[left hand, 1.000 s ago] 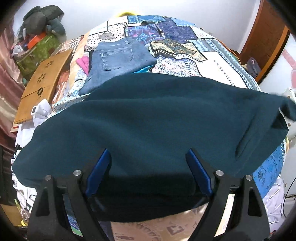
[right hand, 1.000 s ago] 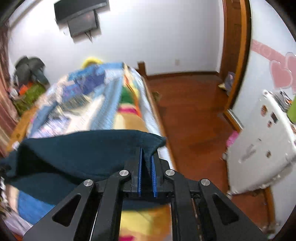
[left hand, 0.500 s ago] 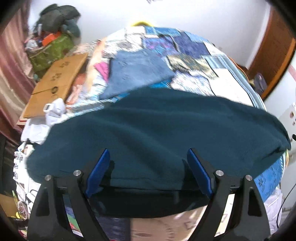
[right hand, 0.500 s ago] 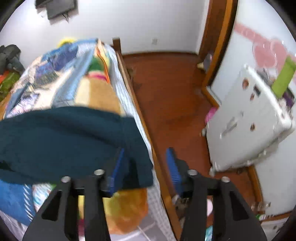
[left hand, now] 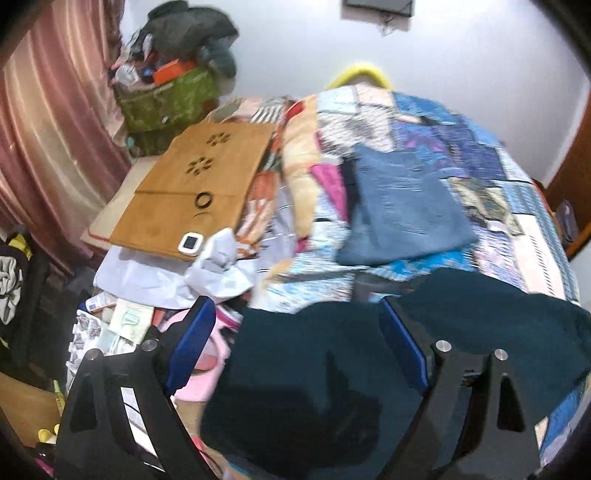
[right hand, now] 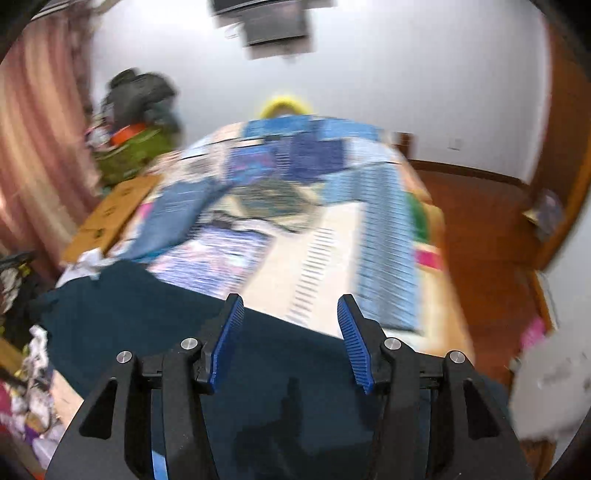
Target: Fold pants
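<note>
Dark teal pants (left hand: 332, 362) lie flat across the near end of the bed, on the patchwork quilt (left hand: 424, 122). My left gripper (left hand: 295, 325) is open and empty above their left part. The same pants (right hand: 155, 321) show in the right wrist view, spread under my right gripper (right hand: 290, 317), which is open and empty above them. Folded blue jeans (left hand: 399, 206) lie farther up the quilt.
A brown folding board (left hand: 199, 184) and white papers (left hand: 207, 266) lie left of the bed, with clutter and a green bag (left hand: 166, 99) by the pink curtain. A wooden floor (right hand: 487, 240) and door are at the right. A screen (right hand: 273, 22) hangs on the far wall.
My right gripper opened and let go of the pants' edge. Both grippers lifted and tilted up, so more of the bed and room shows. The pants now lie lower in both views.
</note>
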The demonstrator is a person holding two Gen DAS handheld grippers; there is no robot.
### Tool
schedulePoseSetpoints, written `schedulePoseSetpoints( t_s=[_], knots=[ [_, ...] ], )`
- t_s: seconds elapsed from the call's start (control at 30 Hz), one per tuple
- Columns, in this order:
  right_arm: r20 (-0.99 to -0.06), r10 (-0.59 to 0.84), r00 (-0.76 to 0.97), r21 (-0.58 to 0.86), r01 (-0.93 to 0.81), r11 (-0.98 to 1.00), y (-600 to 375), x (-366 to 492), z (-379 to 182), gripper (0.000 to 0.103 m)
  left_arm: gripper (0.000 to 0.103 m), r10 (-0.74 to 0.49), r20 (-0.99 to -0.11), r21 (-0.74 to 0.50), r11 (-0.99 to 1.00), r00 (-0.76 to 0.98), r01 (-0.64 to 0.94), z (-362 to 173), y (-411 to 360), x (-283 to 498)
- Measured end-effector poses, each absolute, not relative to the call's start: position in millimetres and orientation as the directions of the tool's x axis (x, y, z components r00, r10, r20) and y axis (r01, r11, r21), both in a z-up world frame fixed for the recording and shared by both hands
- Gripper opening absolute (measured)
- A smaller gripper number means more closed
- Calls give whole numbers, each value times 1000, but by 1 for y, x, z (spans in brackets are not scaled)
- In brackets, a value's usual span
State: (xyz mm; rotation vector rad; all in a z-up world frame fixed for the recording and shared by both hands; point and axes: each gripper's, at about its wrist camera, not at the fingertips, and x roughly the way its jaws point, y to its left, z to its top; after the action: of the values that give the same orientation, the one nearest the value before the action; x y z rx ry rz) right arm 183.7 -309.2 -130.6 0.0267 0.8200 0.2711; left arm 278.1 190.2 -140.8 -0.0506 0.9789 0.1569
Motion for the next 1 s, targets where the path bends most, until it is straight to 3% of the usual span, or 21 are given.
schedulePoseSetpoints(
  t_s=[0.23,0.33,0.4,0.53,0.67,0.73,0.8,0.9,1.0],
  knots=[
    [-775,391,496,164,-440,883,-197,249,-156,49,89,62,-927,-29,971,369,-236,-213,253,326],
    [-796,425,431,184,-497,848,-162,267,-169,49,82,15,-956,-56,970,293,-235,-247,258,333],
    [-813,449,370,206,-538,817,-131,282,-182,49,76,-37,-970,-90,973,242,-213,-266,257,335],
    [-845,473,251,253,-592,765,-80,305,-211,49,76,-167,-967,-200,966,193,-163,-290,252,331],
    [-866,478,144,297,-621,726,-38,318,-242,49,64,-196,-966,-218,969,167,-121,-305,240,323],
    [-873,475,114,307,-628,715,-26,319,-251,49,49,-172,-964,-195,976,201,-100,-300,235,318],
    [-872,476,112,303,-640,706,-17,316,-253,36,35,-157,-952,-184,979,263,-85,-288,231,311],
    [-880,453,141,261,-654,710,-12,316,-250,11,34,-37,-926,-73,994,376,-84,-264,224,305],
    [-868,451,208,203,-680,704,-11,318,-238,7,34,82,-881,46,995,466,-88,-242,218,303]
  ],
)
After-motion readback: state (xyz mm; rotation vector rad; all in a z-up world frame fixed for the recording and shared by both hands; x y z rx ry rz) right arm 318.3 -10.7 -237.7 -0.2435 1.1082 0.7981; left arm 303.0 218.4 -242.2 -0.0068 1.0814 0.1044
